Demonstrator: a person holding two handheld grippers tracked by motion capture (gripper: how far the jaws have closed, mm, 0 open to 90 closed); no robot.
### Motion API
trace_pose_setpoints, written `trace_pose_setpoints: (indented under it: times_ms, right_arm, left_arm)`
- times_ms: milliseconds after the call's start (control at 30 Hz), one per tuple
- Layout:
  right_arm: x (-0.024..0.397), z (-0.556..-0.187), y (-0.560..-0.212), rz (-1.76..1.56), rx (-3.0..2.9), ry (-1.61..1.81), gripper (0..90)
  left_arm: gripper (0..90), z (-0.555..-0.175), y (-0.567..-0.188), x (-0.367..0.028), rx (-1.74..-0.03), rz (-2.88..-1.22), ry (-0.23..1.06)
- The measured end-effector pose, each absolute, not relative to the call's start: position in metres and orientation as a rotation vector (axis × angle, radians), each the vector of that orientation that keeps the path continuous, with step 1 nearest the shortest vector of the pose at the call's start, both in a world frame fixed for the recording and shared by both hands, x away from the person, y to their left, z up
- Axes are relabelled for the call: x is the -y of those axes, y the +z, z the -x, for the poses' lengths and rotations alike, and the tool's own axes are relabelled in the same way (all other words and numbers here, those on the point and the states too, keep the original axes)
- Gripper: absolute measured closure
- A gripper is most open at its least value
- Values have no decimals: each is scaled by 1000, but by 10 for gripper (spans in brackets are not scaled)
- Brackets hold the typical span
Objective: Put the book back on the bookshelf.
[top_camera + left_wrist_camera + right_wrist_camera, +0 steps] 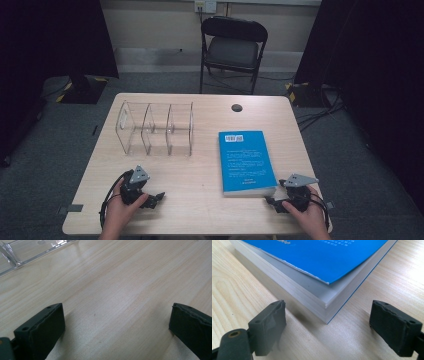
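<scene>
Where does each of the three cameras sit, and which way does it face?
High view: above the person's side, looking forward and down on the table, book, clear rack and chair; both hands hold grippers.
Left gripper view: on the left gripper, facing bare tabletop and the rack's edge; its open jaws show.
Right gripper view: on the right gripper, facing the book's near corner; its open jaws show.
Shared: high and right gripper views both show the book.

The table (200, 200) has a pale wood-grain top with a smooth, slightly shiny finish. The book (317, 255) has a smooth blue paper cover and matt white page edges. The organizer (155, 129) is clear glossy plastic. The pads (270, 322) look like matt black rubber, rough at the edges.
</scene>
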State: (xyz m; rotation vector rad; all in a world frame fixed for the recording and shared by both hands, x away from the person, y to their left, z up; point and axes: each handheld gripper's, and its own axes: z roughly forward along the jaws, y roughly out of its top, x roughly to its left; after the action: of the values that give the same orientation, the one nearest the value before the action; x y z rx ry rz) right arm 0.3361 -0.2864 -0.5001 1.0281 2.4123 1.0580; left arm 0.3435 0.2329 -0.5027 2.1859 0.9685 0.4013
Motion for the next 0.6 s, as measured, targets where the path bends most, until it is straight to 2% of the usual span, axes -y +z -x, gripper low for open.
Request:
trace_pose_setpoints:
  times_ms: [133,233,333,433,600]
  right_arm:
    - [287,-337,-500,-1015,-2421,1055,130]
    - [287,-337,-500,-1016,-2420,1052,129]
    - [287,-337,-500,-1015,-2420,1052,129]
    - [287,-337,-500,-1022,-2416,1051,133]
    - [286,-340,-500,-1031,-2407,1054,151]
  left_arm:
    - [0,-342,-503,-229,-978,-2176,398]
    - [1,-340,-502,-219,-913,-2209,366]
    - [11,-338,-497,-207,-928,-2251,338]
    - [168,-334,-492,-197,-866,-2261,292]
    - [158,-332,-490,-180,-825,-2291,245]
